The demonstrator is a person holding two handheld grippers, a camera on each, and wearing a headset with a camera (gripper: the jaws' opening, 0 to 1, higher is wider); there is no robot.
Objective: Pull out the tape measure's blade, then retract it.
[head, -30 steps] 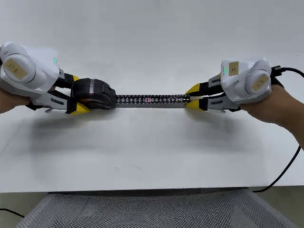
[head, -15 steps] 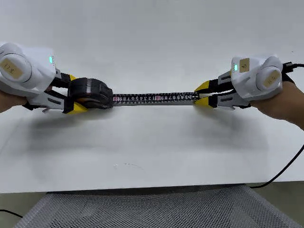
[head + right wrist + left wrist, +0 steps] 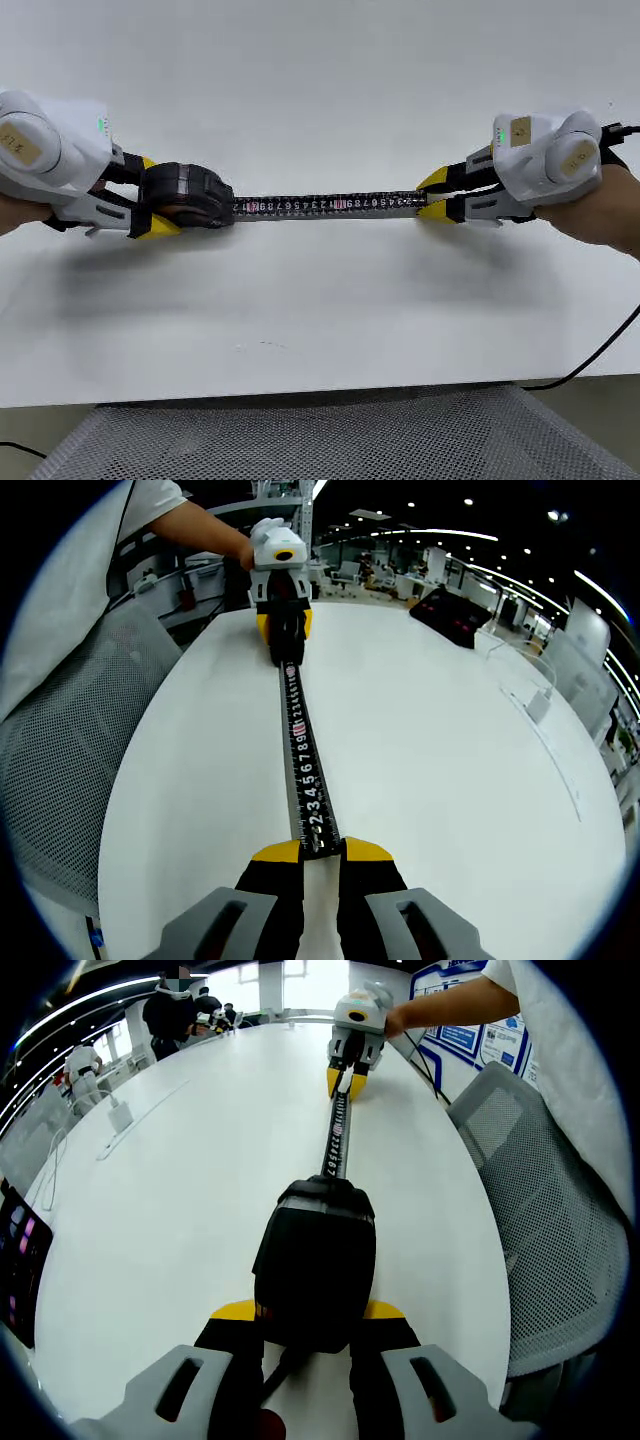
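Observation:
The black tape measure case point(image 3: 185, 194) sits at the left of the white table, and my left gripper point(image 3: 155, 195) is shut on it; the left gripper view shows the case point(image 3: 316, 1260) between the yellow-tipped jaws. Its dark blade point(image 3: 330, 205) with white numbers stretches right, just above the table, to my right gripper point(image 3: 433, 194), which is shut on the blade's end. In the right gripper view the blade point(image 3: 302, 770) runs from my right gripper point(image 3: 320, 852) away to the case and the left gripper point(image 3: 279, 605).
A white table point(image 3: 320, 300) spreads around the work. A grey mesh chair point(image 3: 320, 440) stands at its near edge. A black cable point(image 3: 600, 350) trails from the right hand. Across the table lie a dark device point(image 3: 450, 610) and small items point(image 3: 118, 1115).
My right gripper has moved further right with the blade's end, so more blade is drawn out. The left gripper with the case has shifted slightly left.

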